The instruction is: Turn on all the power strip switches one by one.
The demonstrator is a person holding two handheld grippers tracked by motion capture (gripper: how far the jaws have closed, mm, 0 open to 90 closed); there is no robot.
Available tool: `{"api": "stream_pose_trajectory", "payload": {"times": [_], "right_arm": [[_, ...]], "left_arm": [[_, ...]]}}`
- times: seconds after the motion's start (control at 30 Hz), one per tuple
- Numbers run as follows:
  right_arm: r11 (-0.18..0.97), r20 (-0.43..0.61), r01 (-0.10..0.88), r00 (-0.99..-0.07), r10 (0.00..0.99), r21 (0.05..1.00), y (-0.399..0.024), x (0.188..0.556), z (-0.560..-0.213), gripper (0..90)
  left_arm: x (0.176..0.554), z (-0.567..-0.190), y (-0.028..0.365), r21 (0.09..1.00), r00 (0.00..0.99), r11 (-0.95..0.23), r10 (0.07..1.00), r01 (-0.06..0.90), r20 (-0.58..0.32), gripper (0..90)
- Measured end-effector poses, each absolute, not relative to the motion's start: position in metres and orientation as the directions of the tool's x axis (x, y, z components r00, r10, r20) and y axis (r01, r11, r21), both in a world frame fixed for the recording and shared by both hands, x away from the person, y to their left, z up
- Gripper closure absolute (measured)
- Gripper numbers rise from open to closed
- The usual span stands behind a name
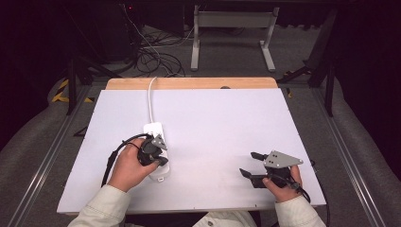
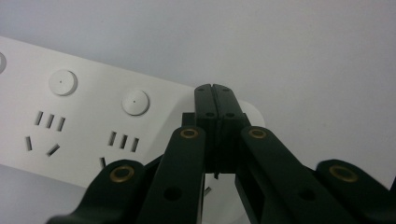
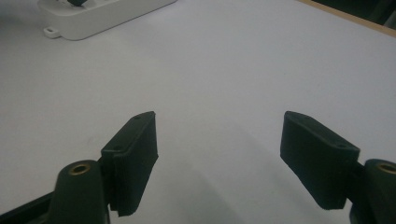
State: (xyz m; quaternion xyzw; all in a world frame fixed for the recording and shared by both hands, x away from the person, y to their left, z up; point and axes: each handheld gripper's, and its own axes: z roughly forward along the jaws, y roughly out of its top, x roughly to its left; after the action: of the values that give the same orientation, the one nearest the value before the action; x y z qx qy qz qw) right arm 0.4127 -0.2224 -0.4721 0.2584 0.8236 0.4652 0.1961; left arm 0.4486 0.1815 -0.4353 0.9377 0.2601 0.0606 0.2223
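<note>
A white power strip (image 1: pixel 155 130) lies on the left half of the white table (image 1: pixel 213 118), and its white cord (image 1: pixel 151 97) runs off over the far edge. My left gripper (image 1: pixel 158 158) is held over the near end of the strip, pointing down at it. In the left gripper view its jaws are pressed together with nothing between them, and the left gripper (image 2: pixel 215 88) has its tips over the power strip (image 2: pixel 88 126), just past a round button (image 2: pixel 135 102) and several socket slots. My right gripper (image 1: pixel 249 163) rests near the front right of the table. The right gripper (image 3: pixel 219 140) is open, with bare table between its pads.
The power strip's near end (image 3: pixel 102 16) lies far off at the upper left of the right gripper view. A wooden strip (image 1: pixel 189 83) runs along the table's far edge. Beyond it on the floor are tangled cables (image 1: pixel 156 56) and a metal frame (image 1: pixel 231 28).
</note>
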Motion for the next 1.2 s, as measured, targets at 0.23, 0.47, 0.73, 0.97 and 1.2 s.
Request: {"api": "stream_pose_trajectory", "payload": {"times": [0.23,0.47,0.73,0.97,1.2], "right_arm": [[0.436,-0.086,0.240,-0.791,0.606,0.868,-0.2221,0.4125,-0.4720,27.9],[0.442,-0.089,0.238,-0.794,0.601,0.865,-0.2208,0.4117,-0.4728,27.7],[0.445,-0.088,0.241,-0.795,0.600,0.862,-0.2195,0.4120,-0.4732,27.7],[0.445,-0.086,0.243,-0.795,0.600,0.862,-0.2197,0.4119,-0.4735,27.5],[0.446,-0.088,0.241,-0.796,0.599,0.862,-0.2203,0.4116,-0.4727,27.4]], "left_arm": [[0.4487,-0.4369,0.1836,0.456,0.848,-0.751,0.529,0.478,-0.018,89.9],[0.4483,-0.4373,0.1875,0.450,0.846,-0.751,0.533,0.484,-0.020,90.0],[0.4476,-0.4381,0.1834,0.457,0.832,-0.740,0.555,0.493,0.002,89.9],[0.4458,-0.4391,0.1818,0.453,0.823,-0.733,0.568,0.507,-0.004,90.0],[0.4467,-0.4381,0.1866,0.511,0.811,-0.711,0.583,0.483,0.045,90.0]]}}
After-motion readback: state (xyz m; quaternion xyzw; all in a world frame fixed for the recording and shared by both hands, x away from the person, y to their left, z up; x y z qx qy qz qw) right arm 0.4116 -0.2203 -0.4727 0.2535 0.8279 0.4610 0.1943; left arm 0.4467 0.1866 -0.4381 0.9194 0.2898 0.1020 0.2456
